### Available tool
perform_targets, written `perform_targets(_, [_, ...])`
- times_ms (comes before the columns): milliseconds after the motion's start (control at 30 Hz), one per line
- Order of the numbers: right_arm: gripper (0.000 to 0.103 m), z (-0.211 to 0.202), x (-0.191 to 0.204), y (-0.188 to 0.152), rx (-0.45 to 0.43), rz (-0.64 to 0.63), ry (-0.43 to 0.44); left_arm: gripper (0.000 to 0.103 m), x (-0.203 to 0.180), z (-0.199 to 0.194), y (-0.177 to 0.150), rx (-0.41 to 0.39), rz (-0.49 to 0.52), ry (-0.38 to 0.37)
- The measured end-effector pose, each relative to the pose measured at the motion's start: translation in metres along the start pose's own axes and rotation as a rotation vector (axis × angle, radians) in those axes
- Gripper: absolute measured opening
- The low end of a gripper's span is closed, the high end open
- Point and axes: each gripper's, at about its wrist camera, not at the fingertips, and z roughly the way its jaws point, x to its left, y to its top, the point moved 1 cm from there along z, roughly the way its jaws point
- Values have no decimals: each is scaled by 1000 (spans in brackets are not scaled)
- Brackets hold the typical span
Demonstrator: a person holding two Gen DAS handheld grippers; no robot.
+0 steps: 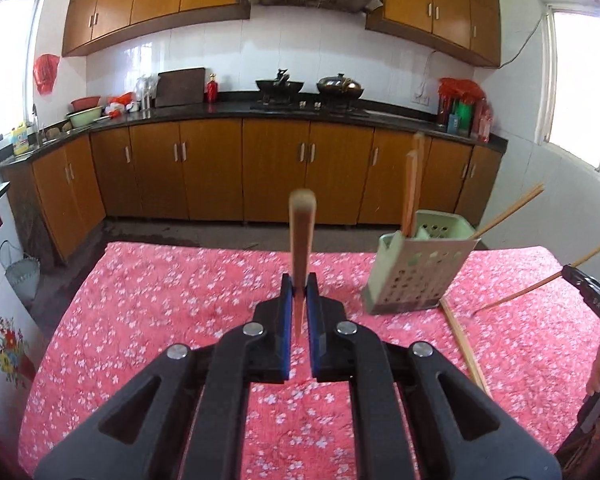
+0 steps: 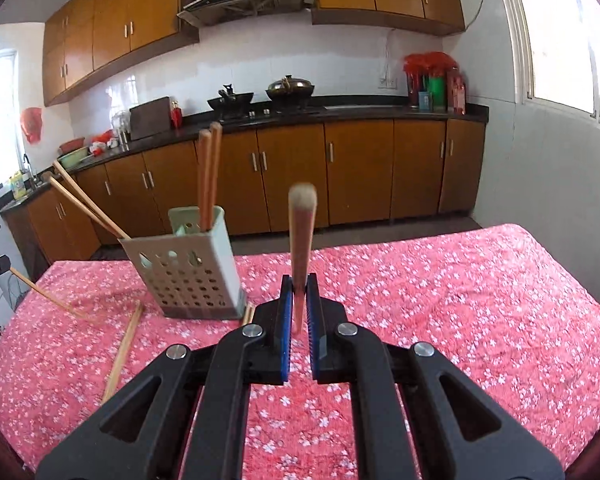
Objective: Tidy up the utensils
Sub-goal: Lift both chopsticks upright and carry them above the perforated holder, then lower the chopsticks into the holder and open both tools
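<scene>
Left claw (image 1: 299, 294) is clamping one chopstick (image 1: 301, 236), pointing it up and away. Right claw (image 2: 299, 294) is clamping another chopstick (image 2: 301, 236) likewise. Perforated holder (image 2: 188, 270) is sitting mid-tabletop (image 2: 460, 300), already holding four chopsticks; loose chopsticks (image 2: 125, 350) are lying beside it.

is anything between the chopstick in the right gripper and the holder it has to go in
Nothing visible. The right gripper holds its chopstick above the cloth, and the gap to the holder is clear; the holder's open top already has chopsticks standing in it.
</scene>
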Motion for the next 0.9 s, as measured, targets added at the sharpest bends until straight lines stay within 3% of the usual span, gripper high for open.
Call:
perform_targets(200, [8,-26,15,43,-68,29,126,8,-26,-26,29,-51,16,-113])
perform_targets(367, [8,-49,33,80,-175,38,208,8,-54,-48,63,-149,14,-190])
perform_targets(667, [8,-34,63,119,-366,40,173,8,-95,-27,115,-269,-2,-191])
perform_targets(800, [8,-3,69,111,-347,34,138,8,-102,1,115,-269,3,-172])
perform_targets(900, [8,20,72,101,-293,43,134,8,-100,27,107,-223,-22,-179])
